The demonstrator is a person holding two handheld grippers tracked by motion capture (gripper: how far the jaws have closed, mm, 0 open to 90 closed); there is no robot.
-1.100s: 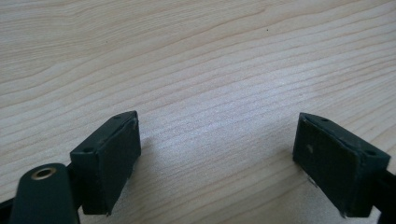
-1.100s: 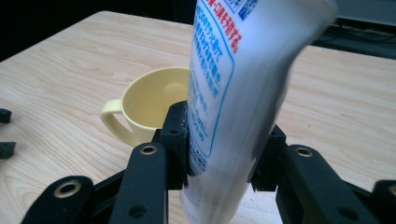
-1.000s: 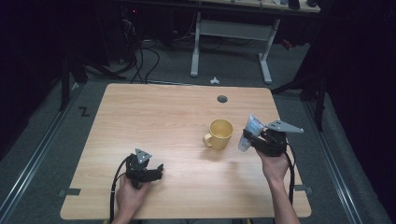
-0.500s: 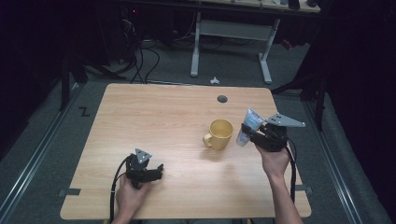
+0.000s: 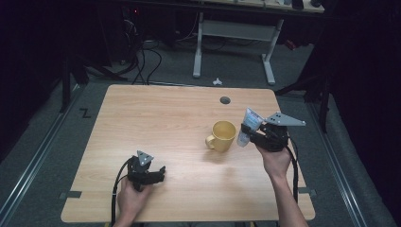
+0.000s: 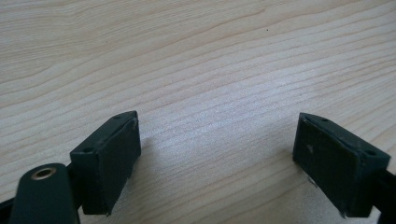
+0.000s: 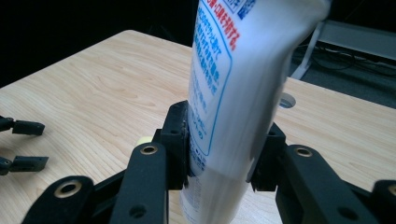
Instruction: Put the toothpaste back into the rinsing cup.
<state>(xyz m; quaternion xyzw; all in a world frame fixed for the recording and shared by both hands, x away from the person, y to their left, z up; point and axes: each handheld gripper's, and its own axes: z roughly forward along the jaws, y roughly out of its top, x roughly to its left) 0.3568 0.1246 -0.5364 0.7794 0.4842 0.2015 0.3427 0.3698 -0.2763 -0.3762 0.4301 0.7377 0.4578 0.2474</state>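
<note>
So the right gripper [image 5: 249, 134] has its fingers clamped on a white tube [image 5: 248, 125] with blue print, held up right of center in the high view, just beside the yellow mug [image 5: 223, 135]. Left gripper [image 5: 161, 173] sits lower left on the tabletop [image 5: 156, 118], fingers wide apart with nothing between them.

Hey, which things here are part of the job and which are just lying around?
In the job:
- white tube, clamped in the right gripper
- yellow mug, probably where the tube goes

Lying about:
- left gripper, open and idle on the table
- cable hole
</note>
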